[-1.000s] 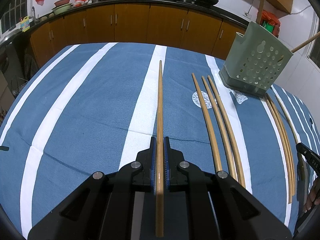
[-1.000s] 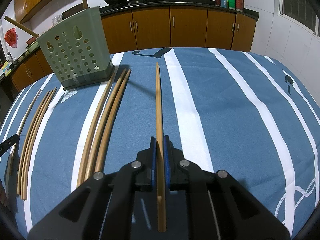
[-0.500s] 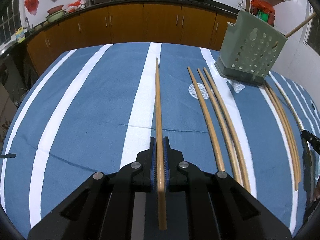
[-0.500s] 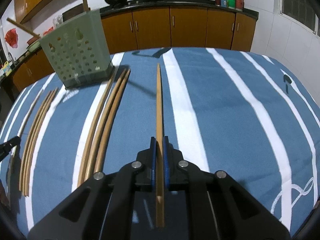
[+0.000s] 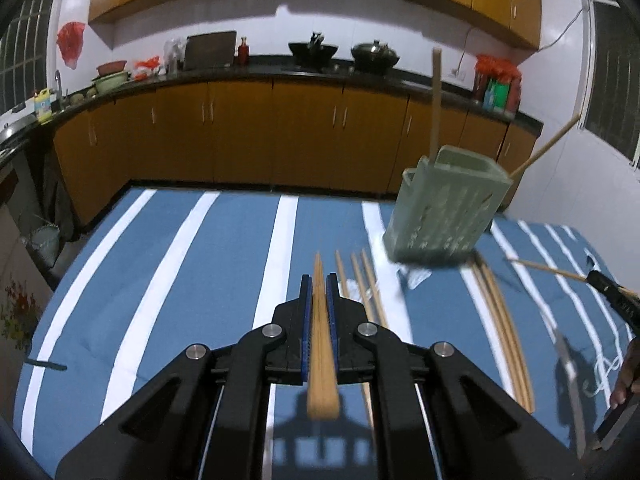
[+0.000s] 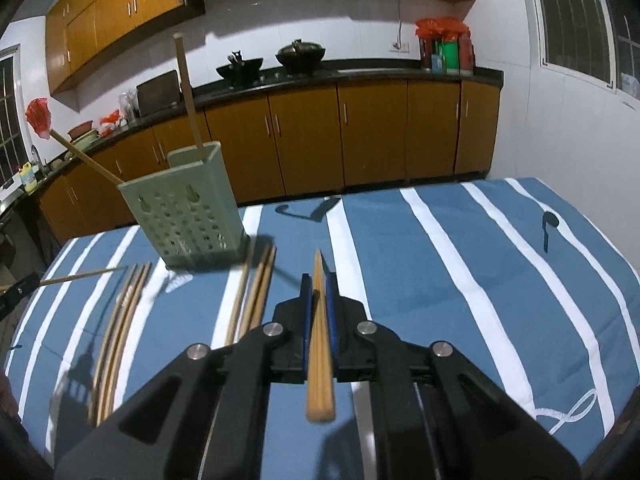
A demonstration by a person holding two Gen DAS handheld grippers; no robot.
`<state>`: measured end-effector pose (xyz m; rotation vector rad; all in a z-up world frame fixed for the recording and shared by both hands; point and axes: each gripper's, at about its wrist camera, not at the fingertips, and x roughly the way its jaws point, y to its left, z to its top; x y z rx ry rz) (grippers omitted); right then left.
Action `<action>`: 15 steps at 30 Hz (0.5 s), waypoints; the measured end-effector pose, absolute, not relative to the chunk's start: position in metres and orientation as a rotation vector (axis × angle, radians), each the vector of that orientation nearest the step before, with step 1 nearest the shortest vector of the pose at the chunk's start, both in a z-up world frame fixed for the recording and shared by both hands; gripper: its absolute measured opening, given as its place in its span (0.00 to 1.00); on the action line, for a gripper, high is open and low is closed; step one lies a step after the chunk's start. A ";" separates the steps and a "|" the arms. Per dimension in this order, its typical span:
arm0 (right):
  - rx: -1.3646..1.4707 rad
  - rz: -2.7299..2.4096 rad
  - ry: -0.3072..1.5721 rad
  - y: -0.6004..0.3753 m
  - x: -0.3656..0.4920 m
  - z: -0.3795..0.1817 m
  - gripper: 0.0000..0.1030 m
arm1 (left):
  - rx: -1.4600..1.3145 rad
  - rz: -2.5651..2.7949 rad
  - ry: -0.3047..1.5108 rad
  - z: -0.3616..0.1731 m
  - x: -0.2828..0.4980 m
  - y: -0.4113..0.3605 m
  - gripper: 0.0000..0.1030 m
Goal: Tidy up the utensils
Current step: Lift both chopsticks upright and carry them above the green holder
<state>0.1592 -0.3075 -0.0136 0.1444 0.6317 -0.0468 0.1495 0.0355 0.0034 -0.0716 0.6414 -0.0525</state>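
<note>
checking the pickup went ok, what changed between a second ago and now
Both grippers rose and tipped up, each lifting its chopstick off the blue striped tablecloth. The left gripper holds one chopstick, the right gripper another. Unchanged: jaws shut on the sticks, green holder with two sticks, loose chopsticks lying on the cloth.

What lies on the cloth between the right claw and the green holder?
Three loose chopsticks on the striped cloth, seen in the right wrist view between the right claw and holder.
</note>
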 end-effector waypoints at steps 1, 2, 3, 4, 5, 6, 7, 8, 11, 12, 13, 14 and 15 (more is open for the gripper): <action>0.145 -0.046 0.626 -0.307 0.159 -0.012 0.08 | -0.075 -0.055 0.635 0.006 0.150 0.035 0.07; 0.146 -0.045 0.624 -0.307 0.159 -0.011 0.08 | -0.078 -0.058 0.629 0.009 0.150 0.035 0.07; 0.147 -0.045 0.619 -0.307 0.159 -0.010 0.08 | -0.079 -0.059 0.626 0.010 0.150 0.035 0.07; 0.148 -0.045 0.616 -0.306 0.159 -0.009 0.08 | -0.082 -0.058 0.622 0.011 0.150 0.035 0.07; 0.149 -0.045 0.610 -0.306 0.159 -0.008 0.08 | -0.086 -0.058 0.618 0.012 0.151 0.035 0.07; 0.150 -0.045 0.605 -0.306 0.160 -0.006 0.08 | -0.094 -0.058 0.611 0.015 0.152 0.035 0.07; 0.153 -0.044 0.590 -0.306 0.160 -0.002 0.08 | -0.102 -0.060 0.603 0.018 0.153 0.036 0.07; 0.157 -0.043 0.577 -0.306 0.160 0.002 0.08 | -0.108 -0.062 0.593 0.022 0.153 0.036 0.07; 0.167 -0.023 0.512 -0.304 0.159 0.025 0.08 | -0.112 -0.080 0.552 0.038 0.153 0.034 0.07; 0.168 -0.015 0.496 -0.303 0.159 0.031 0.08 | -0.107 -0.087 0.533 0.045 0.153 0.031 0.07; 0.168 -0.002 0.479 -0.301 0.158 0.039 0.08 | -0.104 -0.093 0.521 0.050 0.152 0.030 0.07; 0.169 0.011 0.462 -0.300 0.158 0.046 0.08 | -0.100 -0.104 0.503 0.058 0.151 0.028 0.07; 0.172 0.030 0.443 -0.297 0.157 0.056 0.08 | -0.097 -0.113 0.488 0.064 0.150 0.026 0.07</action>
